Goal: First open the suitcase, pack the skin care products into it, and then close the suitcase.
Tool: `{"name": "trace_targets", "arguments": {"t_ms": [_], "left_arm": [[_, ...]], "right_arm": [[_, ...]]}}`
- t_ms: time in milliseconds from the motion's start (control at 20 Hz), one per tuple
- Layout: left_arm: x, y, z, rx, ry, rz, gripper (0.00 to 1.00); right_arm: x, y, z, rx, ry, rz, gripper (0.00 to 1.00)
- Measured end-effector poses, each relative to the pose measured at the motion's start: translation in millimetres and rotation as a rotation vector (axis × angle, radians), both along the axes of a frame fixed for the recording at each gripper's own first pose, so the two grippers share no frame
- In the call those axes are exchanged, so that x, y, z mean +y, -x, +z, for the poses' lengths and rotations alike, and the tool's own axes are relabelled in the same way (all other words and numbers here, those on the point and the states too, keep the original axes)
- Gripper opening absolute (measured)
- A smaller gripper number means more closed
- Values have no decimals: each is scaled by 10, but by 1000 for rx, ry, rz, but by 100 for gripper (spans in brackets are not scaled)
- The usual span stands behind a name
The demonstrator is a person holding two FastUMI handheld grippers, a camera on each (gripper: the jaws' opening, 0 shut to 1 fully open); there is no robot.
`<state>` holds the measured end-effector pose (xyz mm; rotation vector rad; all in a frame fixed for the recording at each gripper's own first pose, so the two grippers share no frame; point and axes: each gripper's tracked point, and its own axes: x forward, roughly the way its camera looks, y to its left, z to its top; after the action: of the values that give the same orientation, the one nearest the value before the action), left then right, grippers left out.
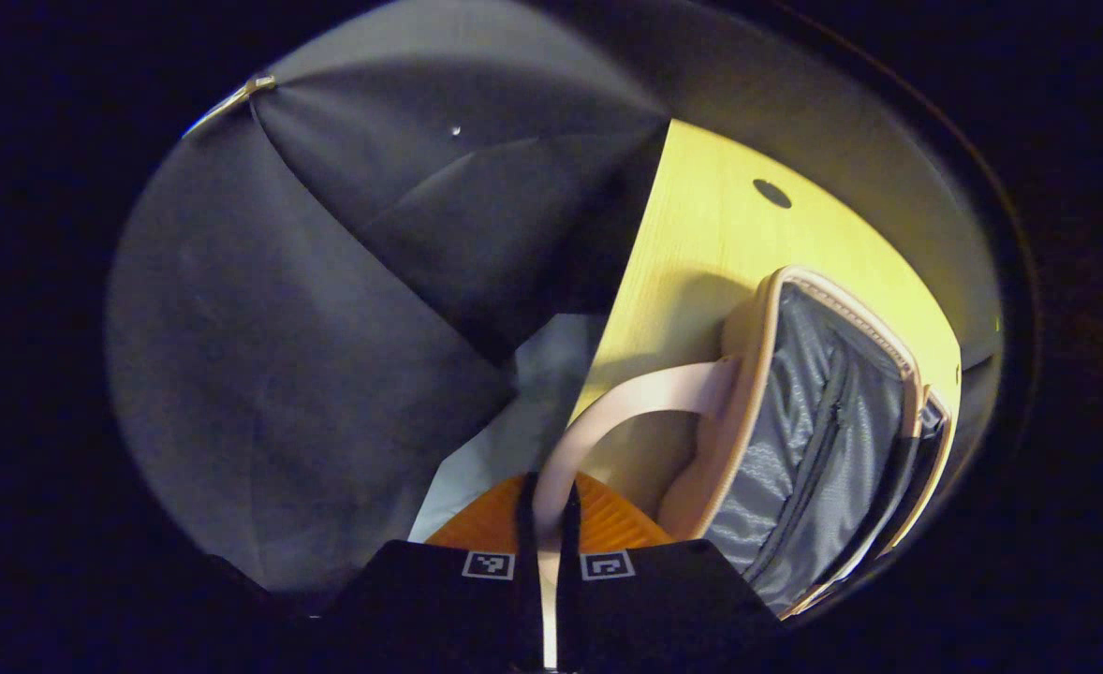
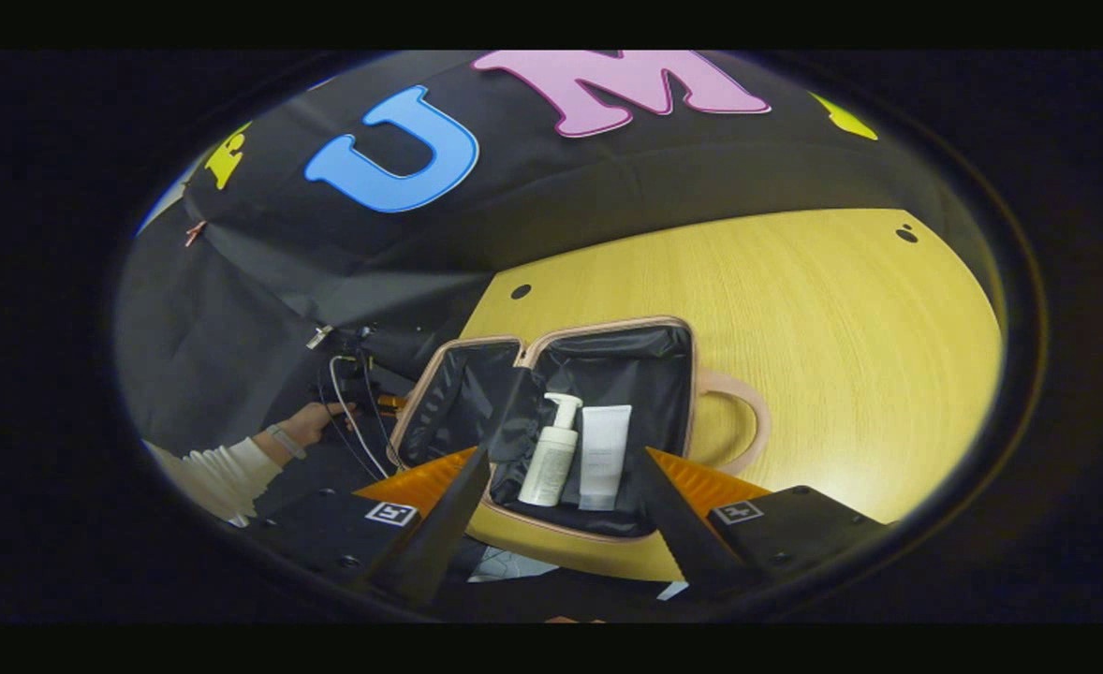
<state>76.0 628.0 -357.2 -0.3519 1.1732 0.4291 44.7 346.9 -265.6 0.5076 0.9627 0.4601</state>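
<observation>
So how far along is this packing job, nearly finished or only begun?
Nearly finished. The suitcase lies open on the table, and a pump bottle and a tube already lie inside. In the left gripper view, the left hand-held gripper is shut on the suitcase handle of the raised lid half. The right hand-held gripper is open and empty. Closing remains.

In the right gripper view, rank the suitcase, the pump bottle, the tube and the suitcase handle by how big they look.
1. suitcase
2. handle
3. pump bottle and tube: they look about alike, so I won't rank them.
</observation>
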Motion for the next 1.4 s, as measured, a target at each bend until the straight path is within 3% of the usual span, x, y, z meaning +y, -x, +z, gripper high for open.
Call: {"name": "trace_targets", "arguments": {"t_ms": [200,400,500,550,700,950,1150,1400], "left_arm": [[-136,33,609,-126,12,-23,14],[-372,77,1341,-211,-37,-106,3],[-597,54,1716,-253,-72,-148,7],[-781,33,1910,-274,-87,-163,3],[-1358,-84,2463,-354,-91,-210,7],[-2716,-377,3067,-490,22,-314,6],[-4027,-542,3044,-517,136,-461,6],[-5494,-686,1935,-395,205,-602,7]], "right_arm": [[-120,-82,148,-83,20,-7,97],[-279,-164,313,-136,1,-27,97],[-365,-175,403,-170,-16,-29,97],[-431,-143,458,-191,-12,-17,97],[-691,-76,622,-266,12,16,97],[-1291,31,860,-385,72,30,97],[-1853,136,1006,-449,119,-26,97],[-2490,346,1032,-447,138,-94,97]]}}
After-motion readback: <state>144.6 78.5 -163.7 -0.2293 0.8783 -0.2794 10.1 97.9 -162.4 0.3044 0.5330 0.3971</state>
